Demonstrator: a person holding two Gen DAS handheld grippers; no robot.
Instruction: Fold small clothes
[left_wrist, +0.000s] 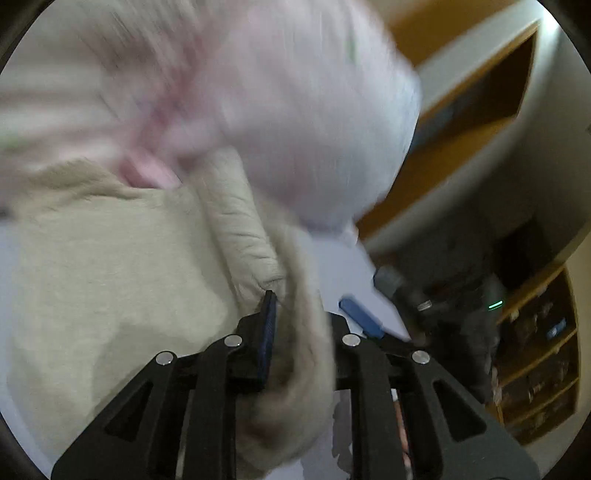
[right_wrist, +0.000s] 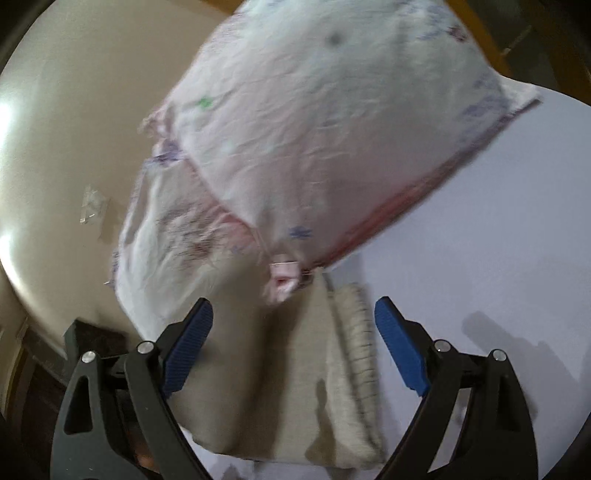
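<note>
A beige knit garment (left_wrist: 110, 280) lies on the pale table (left_wrist: 343, 266). My left gripper (left_wrist: 295, 314) is shut on a bunched fold of it; the fabric hides the right finger. In the right wrist view the same beige garment (right_wrist: 295, 376) lies folded under my right gripper (right_wrist: 293, 325), which is open and empty above it. A white printed garment with pink trim (right_wrist: 314, 129) is blurred, lifted over the beige one; it also shows in the left wrist view (left_wrist: 295, 103). The right gripper's blue pad (left_wrist: 354, 314) shows in the left wrist view.
The white table (right_wrist: 498, 240) extends to the right. A cream wall (right_wrist: 55, 147) with a small clear hook (right_wrist: 92, 206) is at the left. Wooden shelves (left_wrist: 535, 350) stand to the right of the table.
</note>
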